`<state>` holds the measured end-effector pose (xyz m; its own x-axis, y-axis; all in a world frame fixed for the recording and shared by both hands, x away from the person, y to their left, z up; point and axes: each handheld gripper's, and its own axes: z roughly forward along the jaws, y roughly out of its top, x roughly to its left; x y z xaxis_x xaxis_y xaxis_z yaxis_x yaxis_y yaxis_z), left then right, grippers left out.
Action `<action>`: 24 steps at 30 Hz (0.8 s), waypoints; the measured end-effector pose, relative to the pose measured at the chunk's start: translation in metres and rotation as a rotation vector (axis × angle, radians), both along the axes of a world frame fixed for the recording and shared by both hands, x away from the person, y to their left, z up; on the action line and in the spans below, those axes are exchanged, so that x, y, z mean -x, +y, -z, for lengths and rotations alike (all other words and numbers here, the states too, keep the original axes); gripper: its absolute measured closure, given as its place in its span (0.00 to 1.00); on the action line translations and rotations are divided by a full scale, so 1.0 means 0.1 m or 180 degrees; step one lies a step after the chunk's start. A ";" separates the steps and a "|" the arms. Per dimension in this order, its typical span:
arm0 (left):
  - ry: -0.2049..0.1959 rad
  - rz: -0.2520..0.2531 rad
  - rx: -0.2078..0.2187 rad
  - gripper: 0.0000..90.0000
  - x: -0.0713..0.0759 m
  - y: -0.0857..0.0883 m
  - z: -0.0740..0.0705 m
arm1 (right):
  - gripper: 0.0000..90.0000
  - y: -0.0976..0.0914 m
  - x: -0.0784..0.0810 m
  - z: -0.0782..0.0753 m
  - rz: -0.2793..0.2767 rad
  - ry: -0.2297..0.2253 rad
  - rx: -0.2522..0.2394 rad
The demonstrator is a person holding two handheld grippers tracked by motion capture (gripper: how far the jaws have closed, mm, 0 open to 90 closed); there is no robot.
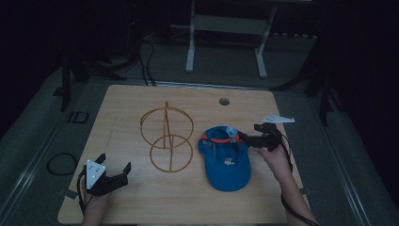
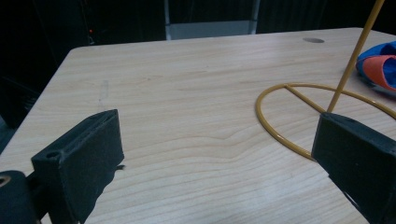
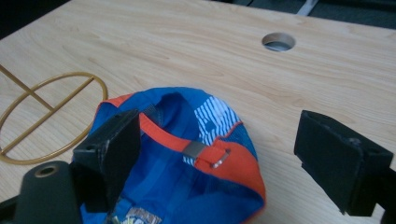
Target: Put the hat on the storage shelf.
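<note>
A blue cap (image 1: 226, 165) with an orange back strap (image 3: 233, 163) lies upside down on the right half of the wooden table (image 1: 122, 108). My right gripper (image 1: 249, 133) is open at the cap's back edge, its jaws on either side of the strap and closed on nothing (image 3: 219, 126). A gold wire stand (image 1: 167, 136), two rings on an upright post, sits mid-table to the left of the cap. My left gripper (image 1: 114, 163) is open and empty at the near left of the table. In the left gripper view the gripper (image 2: 217, 126) faces the stand's base ring (image 2: 280, 135) and the cap (image 2: 380, 65).
A round cable hole (image 1: 224, 101) lies in the table's far side beyond the cap. White table legs (image 1: 190, 47) stand on the dark floor behind. A black cable loop (image 1: 61, 164) lies on the floor to the left. Bare wood spans the left and front.
</note>
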<state>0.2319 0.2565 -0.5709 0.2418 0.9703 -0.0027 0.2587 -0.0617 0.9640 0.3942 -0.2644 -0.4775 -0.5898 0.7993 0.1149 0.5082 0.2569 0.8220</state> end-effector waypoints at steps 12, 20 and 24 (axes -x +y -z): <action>0.0130 0.0145 0.0038 0.01 -0.01 -0.06 -0.03 | 0.25 0.28 -0.40 0.16 -0.0085 0.0209 0.0154; 0.0194 0.0198 0.0019 0.01 -0.01 -0.07 -0.04 | 0.39 0.34 -0.60 0.42 -0.0030 0.0515 0.0461; 0.0186 0.0211 0.0006 0.01 -0.01 -0.08 -0.03 | 0.46 0.36 -0.64 0.51 -0.0043 0.0602 0.0528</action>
